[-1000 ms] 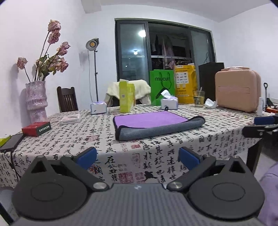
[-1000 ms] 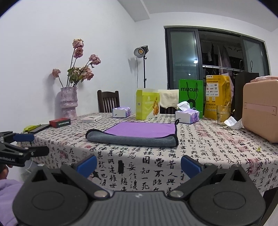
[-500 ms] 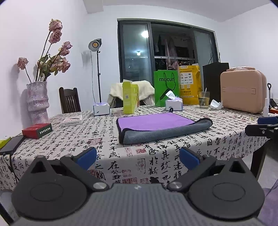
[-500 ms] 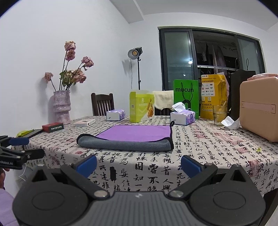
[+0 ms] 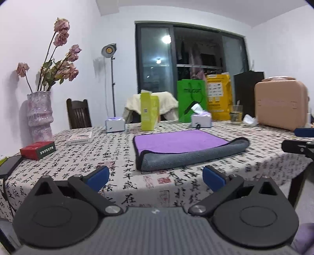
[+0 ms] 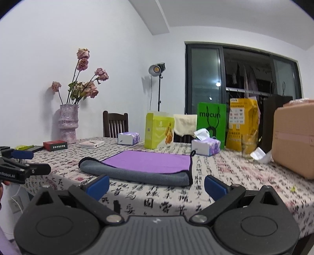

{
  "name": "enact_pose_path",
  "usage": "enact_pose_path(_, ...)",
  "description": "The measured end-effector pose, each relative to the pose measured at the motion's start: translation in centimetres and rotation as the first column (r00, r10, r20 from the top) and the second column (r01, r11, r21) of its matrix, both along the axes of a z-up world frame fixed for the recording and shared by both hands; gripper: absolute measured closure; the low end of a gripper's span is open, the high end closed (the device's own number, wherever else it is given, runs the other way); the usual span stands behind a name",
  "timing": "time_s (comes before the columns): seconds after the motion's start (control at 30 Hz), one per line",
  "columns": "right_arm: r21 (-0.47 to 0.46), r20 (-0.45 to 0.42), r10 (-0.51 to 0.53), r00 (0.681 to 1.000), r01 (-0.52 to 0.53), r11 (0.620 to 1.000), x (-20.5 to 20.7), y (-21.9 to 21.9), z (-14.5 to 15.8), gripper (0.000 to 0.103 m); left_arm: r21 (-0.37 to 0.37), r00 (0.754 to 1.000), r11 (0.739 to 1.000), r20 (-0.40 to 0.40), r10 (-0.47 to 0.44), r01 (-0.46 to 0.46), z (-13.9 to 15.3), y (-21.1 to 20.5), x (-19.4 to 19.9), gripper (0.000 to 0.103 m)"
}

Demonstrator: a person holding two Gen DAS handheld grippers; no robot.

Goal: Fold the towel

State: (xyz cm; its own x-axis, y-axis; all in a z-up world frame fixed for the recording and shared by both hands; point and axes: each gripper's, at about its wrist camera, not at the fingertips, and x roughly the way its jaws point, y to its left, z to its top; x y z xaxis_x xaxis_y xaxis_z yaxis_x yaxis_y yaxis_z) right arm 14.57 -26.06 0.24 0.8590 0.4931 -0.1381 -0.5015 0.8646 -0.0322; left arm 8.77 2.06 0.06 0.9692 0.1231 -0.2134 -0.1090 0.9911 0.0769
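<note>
Two grippers, left gripper (image 5: 155, 175) and right gripper (image 6: 156, 185), held before the table (image 5: 117, 157), fingers wide apart, holding nothing. Farther in, towel (image 5: 184, 149) lying flat, already folded over. Probably soft, light, floppy; best pinched at near corners.

Plain white walls (image 6: 49, 49) and a white ceiling (image 6: 225, 17) enclose the room. At twelve o'clock a dark-framed sliding glass door (image 5: 157, 78) reflects a ceiling lamp. At eleven o'clock a studio light on a thin black stand (image 5: 109, 51) glows beside a dark wooden slat-back chair (image 5: 78, 115). A calligraphy-print tablecloth (image 5: 117, 157) covers the table.
</note>
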Motion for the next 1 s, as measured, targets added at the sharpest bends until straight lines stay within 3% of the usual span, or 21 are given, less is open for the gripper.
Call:
enact_pose_path(0.33, -0.011, -0.048, 0.009, 0.999, -0.009, 1.0, 6.5, 0.5, -0.8, 0.0, -0.016, 0.999, 1.0, -0.031, -0.006, 0.005, -0.2, 0.7, 6.1, 0.002)
enact_pose_path(0.57, -0.009, -0.084, 0.007, 0.996, -0.008, 1.0, 10.7, 0.4, -0.7, 0.002, -0.017, 0.998, 1.0, -0.061, -0.017, 0.016, -0.1, 1.4, 10.2, 0.022)
enact_pose_path(0.83, -0.029, -0.154, 0.047, 0.987, -0.052, 0.998, 15.4, 1.2, -0.8, 0.021, -0.075, 0.989, 0.997, -0.144, -0.018, 0.007, -0.9, 3.0, 14.3, 0.035)
enact_pose_path(1.0, -0.043, -0.195, 0.071, 0.978, -0.081, 0.996, 17.7, 2.1, -1.1, 0.036, -0.114, 0.982, 0.993, -0.19, -0.009, -0.013, -1.6, 3.9, 15.7, 0.058)
